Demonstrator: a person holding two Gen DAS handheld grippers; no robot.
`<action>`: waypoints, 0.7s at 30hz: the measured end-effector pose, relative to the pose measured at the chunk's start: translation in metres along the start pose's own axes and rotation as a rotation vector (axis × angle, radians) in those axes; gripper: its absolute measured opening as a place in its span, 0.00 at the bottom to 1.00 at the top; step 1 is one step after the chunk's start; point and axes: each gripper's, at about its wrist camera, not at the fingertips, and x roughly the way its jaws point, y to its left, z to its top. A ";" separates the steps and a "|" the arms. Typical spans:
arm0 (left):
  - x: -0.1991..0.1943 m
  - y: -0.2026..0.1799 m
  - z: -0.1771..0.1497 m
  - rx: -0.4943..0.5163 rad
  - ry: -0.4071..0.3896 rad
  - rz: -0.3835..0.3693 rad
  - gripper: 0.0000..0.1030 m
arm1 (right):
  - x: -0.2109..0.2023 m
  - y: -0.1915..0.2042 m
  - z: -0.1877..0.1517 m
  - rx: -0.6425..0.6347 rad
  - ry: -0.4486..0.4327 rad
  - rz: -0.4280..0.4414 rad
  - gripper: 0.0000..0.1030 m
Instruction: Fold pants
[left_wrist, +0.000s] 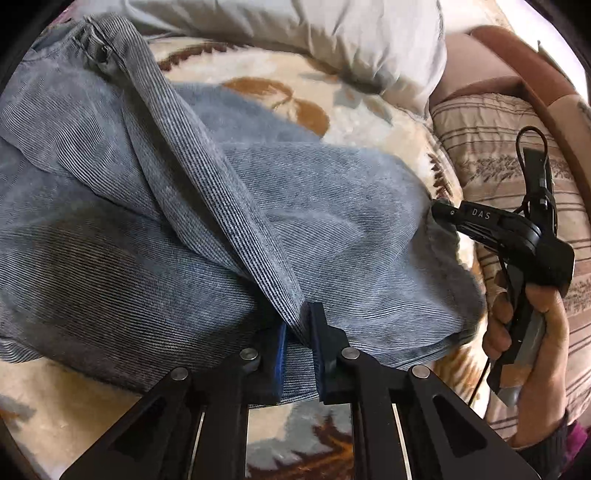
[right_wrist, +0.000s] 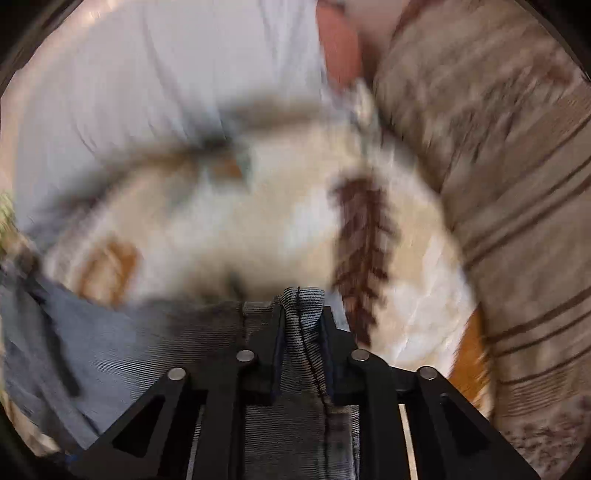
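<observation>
Grey-blue ribbed pants (left_wrist: 155, 229) lie bunched on a cream blanket, one leg folded over as a long diagonal band (left_wrist: 207, 184). My left gripper (left_wrist: 297, 332) is shut on the near end of that band, the cloth pinched between its blue pads. At the right edge of the left wrist view, a hand holds my right gripper (left_wrist: 441, 214), whose tip meets the far corner of the pants. In the blurred right wrist view, my right gripper (right_wrist: 301, 321) is shut on a fold of the pants (right_wrist: 303, 302) that sticks up between its fingers (right_wrist: 328, 332).
The cream blanket (left_wrist: 354, 110) has brown and orange patterns. A white pillow (left_wrist: 295, 33) lies at the far side. A striped beige cushion (left_wrist: 517, 158) lies to the right, with a brown wooden edge (left_wrist: 524, 74) behind it.
</observation>
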 end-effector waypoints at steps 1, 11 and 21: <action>-0.004 -0.002 0.000 0.005 -0.005 0.003 0.14 | -0.006 0.001 0.001 -0.006 -0.020 -0.013 0.27; -0.121 0.005 -0.009 0.044 -0.244 0.207 0.51 | -0.107 0.031 -0.030 0.070 -0.169 0.378 0.80; -0.121 -0.002 -0.020 0.079 -0.239 0.422 0.51 | -0.111 0.104 -0.057 -0.069 -0.101 0.486 0.80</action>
